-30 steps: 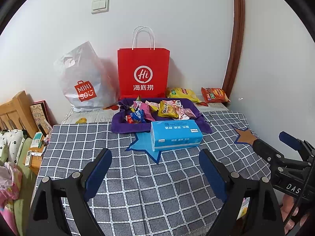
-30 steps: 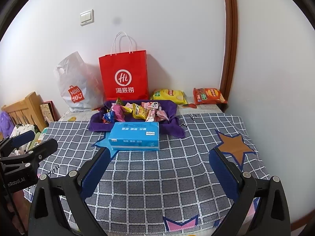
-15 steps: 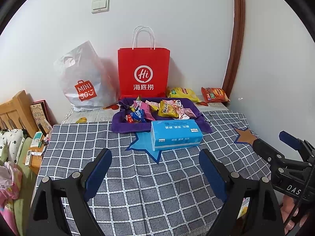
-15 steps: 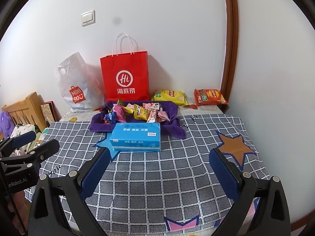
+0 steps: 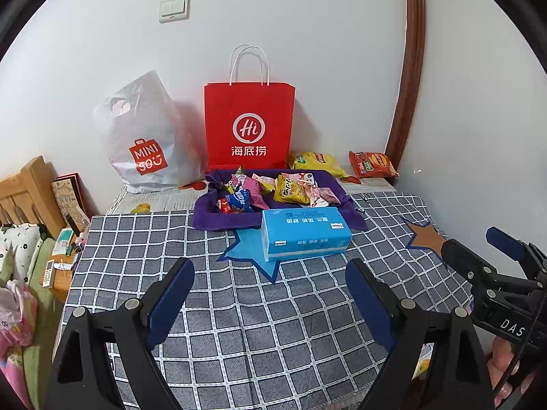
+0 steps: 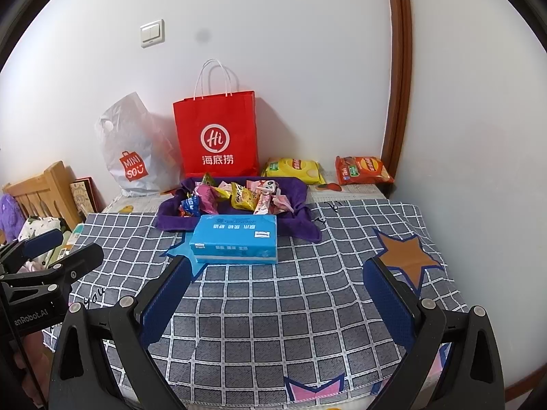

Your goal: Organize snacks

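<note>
A purple cloth tray at the back of the checked table holds several small snack packs. A yellow chip bag and an orange chip bag lie behind it by the wall. My left gripper is open and empty, well short of the tray. My right gripper is open and empty, also short of it. Each gripper shows at the edge of the other's view.
A blue tissue pack lies just in front of the tray. A red paper bag and a white plastic bag stand against the wall. A wooden bed frame with clutter is at the left.
Both grippers have drifted very slightly; the scene sits a little lower in the right wrist view. Nothing on the table has moved.
</note>
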Available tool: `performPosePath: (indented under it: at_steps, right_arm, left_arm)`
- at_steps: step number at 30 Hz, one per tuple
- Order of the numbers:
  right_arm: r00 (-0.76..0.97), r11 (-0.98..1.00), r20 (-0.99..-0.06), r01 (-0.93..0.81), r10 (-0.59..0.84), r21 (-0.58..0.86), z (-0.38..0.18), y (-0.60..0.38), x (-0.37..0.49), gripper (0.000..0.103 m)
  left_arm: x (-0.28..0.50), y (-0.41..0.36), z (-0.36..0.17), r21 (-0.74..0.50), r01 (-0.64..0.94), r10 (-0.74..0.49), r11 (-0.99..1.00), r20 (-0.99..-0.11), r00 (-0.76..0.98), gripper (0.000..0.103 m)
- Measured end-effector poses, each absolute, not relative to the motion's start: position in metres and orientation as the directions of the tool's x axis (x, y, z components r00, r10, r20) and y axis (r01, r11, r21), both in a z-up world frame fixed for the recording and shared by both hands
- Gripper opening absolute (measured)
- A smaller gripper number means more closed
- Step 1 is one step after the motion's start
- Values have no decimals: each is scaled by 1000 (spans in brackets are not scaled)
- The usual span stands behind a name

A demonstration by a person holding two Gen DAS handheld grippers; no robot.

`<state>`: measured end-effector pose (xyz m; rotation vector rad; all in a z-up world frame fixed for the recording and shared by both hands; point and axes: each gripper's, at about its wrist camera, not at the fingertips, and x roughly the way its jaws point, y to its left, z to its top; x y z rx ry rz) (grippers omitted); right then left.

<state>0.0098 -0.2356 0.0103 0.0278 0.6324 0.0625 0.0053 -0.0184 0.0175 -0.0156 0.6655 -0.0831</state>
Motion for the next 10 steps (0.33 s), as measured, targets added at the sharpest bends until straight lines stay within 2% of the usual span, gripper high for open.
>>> performPosePath:
  at_steps: [10]
  right_arm:
    - [806,998,-588,-48,66,46,11,-236,8,99]
  left_arm:
    - [5,-19,17,-39,72,-80,997,-615,785,90]
